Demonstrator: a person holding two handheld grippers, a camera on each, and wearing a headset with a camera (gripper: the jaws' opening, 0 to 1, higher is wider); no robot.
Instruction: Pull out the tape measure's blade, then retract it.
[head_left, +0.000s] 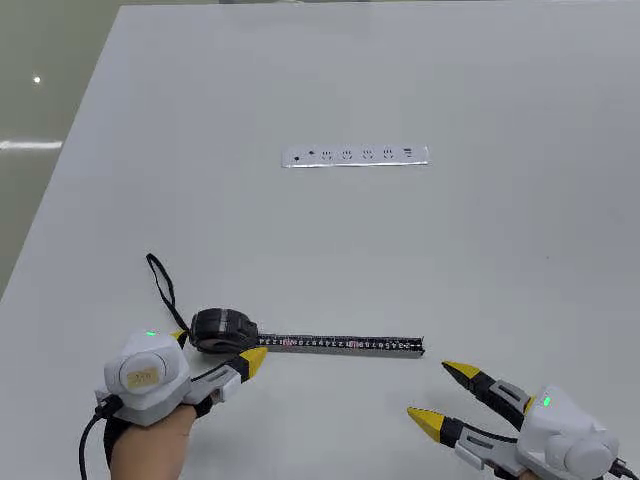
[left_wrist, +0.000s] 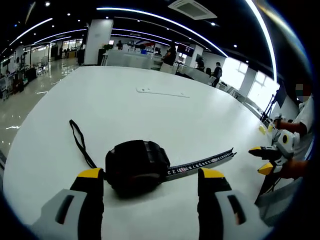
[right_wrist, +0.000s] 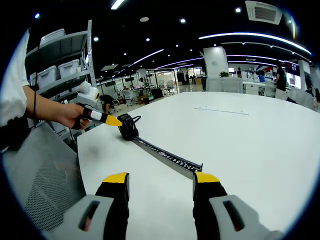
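Blade (head_left: 340, 344) numerals illegibly small; right gripper (head_left: 430, 389) partly beyond head view's bottom edge.

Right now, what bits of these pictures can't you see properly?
- Head view: numbers on the long black metal blade are too small to read.
- Head view: where the thin black strap joins the round black tape measure case sits behind the left claw.
- Head view: the right claw is cut off by the bottom edge.
- Left gripper view: sockets on the flat white power strip are too far off.
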